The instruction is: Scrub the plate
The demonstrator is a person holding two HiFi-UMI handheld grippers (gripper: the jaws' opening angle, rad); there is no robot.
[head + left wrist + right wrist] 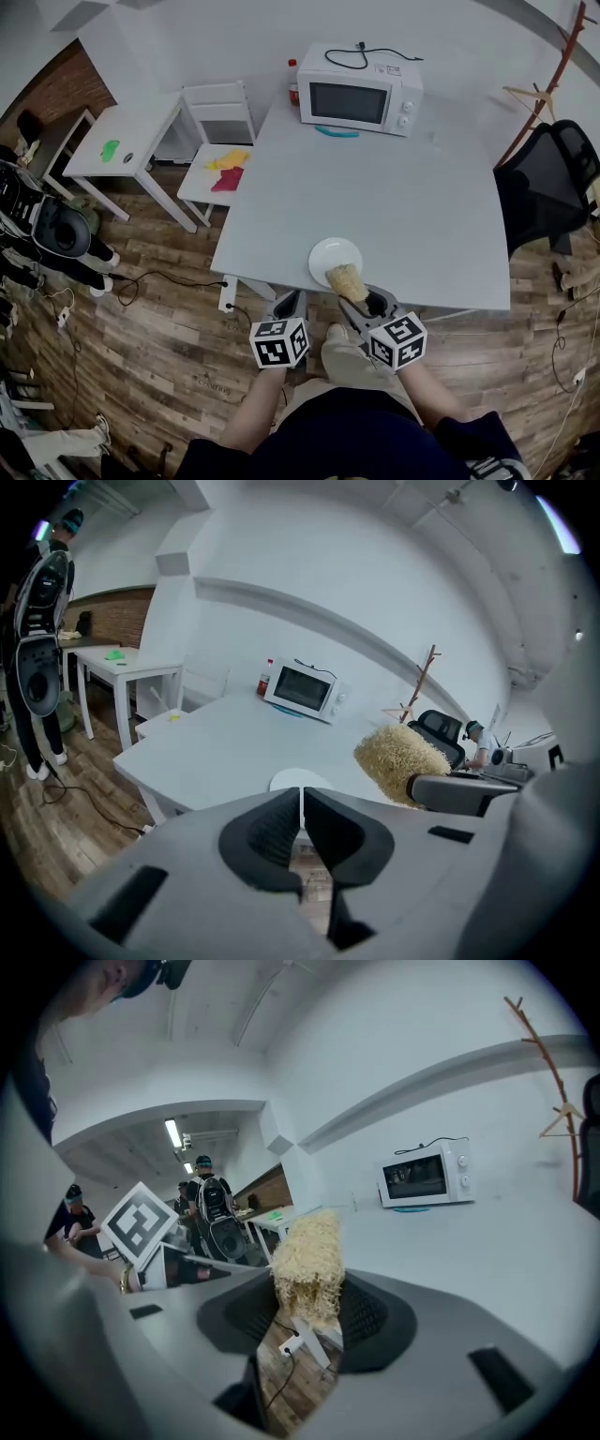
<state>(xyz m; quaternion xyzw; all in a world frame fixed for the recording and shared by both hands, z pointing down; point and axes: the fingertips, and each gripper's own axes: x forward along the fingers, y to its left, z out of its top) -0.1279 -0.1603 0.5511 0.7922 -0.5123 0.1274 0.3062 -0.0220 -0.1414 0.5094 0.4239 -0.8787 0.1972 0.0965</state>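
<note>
Right tongs (307, 1305) clamp the scrubber (307, 1258); left tongs (301, 806) are closed and empty. The plate (328, 254) looks clean, so scrubbing is perhaps done.

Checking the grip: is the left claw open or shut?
Shut. The left claw shows its jaws almost touching, with nothing between them.

Probably a robotics lab or recording studio, not a home: a bare white table (403, 206) stands on wood-plank floor (150, 356), with a microwave (359, 89) at twelve o'clock, a black office chair (553, 183) at three, a white side table (127, 141) at ten, a loose cable (159, 277), and people wearing equipment (214, 1206) beyond.
</note>
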